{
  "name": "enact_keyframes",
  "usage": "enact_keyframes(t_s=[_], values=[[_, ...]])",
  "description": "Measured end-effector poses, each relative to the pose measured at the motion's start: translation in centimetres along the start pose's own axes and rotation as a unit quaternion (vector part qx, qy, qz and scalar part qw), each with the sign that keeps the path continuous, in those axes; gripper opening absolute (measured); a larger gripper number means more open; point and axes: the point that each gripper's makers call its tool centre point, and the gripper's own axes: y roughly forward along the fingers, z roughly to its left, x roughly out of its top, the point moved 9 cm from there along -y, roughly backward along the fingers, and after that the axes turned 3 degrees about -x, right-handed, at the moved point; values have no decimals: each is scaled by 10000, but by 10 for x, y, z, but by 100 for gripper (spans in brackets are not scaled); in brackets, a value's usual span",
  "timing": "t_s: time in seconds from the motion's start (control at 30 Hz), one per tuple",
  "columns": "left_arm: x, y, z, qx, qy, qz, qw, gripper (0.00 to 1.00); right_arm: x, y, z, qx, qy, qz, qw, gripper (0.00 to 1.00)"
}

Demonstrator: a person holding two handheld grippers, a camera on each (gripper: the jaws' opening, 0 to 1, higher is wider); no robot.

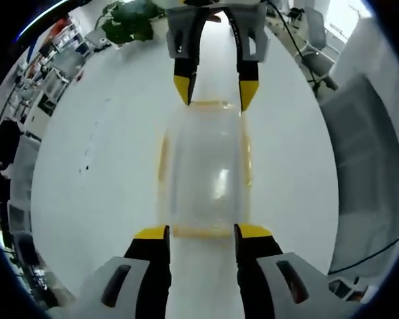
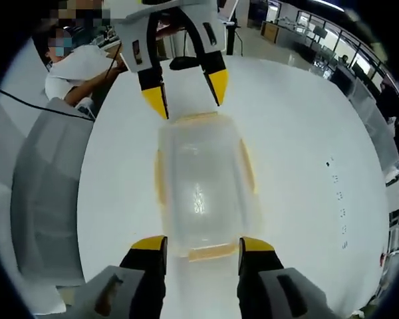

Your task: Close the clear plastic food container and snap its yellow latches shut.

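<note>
The clear plastic container [image 1: 206,173] lies lengthwise on the white table [image 1: 100,173] with its lid resting on it. Pale yellow latches [image 1: 163,159] run along its long sides, and one latch [image 1: 201,231] sits at each short end. My left gripper [image 1: 202,232] is open, its yellow-tipped jaws either side of the near end latch. At the far end my right gripper [image 1: 216,93] stands open too. In the right gripper view the container [image 2: 199,186] lies between my right gripper [image 2: 202,244] and the left gripper [image 2: 187,93]. I cannot tell whether the latches are snapped down.
A grey chair back [image 1: 366,166] stands beside the table, seen also as a grey panel [image 2: 46,193]. A green plant [image 1: 130,20] is at the far end. A person in a white sleeve [image 2: 80,66] sits behind the left gripper. The table's far side [image 2: 319,166] is bare.
</note>
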Motion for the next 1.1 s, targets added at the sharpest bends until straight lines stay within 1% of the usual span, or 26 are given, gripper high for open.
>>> enact_keyframes(t_s=[0.13, 0.23, 0.37, 0.43, 0.53, 0.6, 0.7, 0.83, 1.1], values=[[7, 4, -1, -14, 53, -67, 10000, 37, 5, 2, 0, 15, -79, -65, 9999, 41], [12, 6, -1, -19, 72, -122, 9999, 37, 9, 3, -2, 41, -42, -101, 9999, 41], [16, 10, 1, -39, 51, -185, 9998, 37, 13, 5, -3, 56, -7, -137, 9999, 37], [20, 13, 0, -60, 17, -280, 9996, 37, 17, 5, -3, 12, -78, -176, 9998, 36], [23, 18, -2, -51, 88, -307, 9995, 36, 23, 6, -3, 39, -84, -300, 9995, 39], [26, 21, -3, -70, 97, -276, 9995, 36, 26, 6, -4, 31, -105, -349, 9993, 37], [31, 21, -3, -74, 138, -364, 9992, 36, 29, 9, -5, 30, -104, -434, 9990, 37], [34, 22, -1, -52, 146, -428, 9990, 36, 30, 10, -6, 51, -110, -495, 9987, 36], [34, 26, -2, -59, 150, -433, 9989, 34, 29, 11, -12, 27, -21, -596, 9982, 36]])
